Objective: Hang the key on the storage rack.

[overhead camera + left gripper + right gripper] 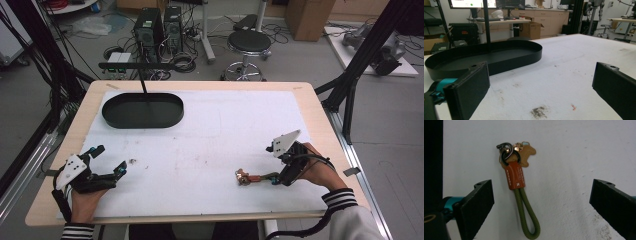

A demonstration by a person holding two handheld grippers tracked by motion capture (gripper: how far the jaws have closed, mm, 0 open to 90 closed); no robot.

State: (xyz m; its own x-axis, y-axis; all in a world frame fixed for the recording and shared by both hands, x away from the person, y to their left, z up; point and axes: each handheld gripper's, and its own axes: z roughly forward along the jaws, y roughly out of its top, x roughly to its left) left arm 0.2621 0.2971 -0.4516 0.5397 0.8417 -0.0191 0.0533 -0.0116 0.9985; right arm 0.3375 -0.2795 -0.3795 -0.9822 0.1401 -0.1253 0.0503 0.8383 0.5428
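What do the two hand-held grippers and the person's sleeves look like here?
Both the left gripper and the right gripper are black with flat black jaw pads, teal accents at the jaw bases, a pale three-cornered plate on top and a trailing black cable. The sleeves have black-and-white striped cuffs.

On the keychain [520, 192], the brown leather tab [515, 175] carries a small white cross mark, like an "x", near its lower end. There is also a line of pressed letters along the tab, but it is too faint to read. In the left gripper view, the monitor [486, 3] at the back shows a bright window with small marks, too small to read. No other text is legible.
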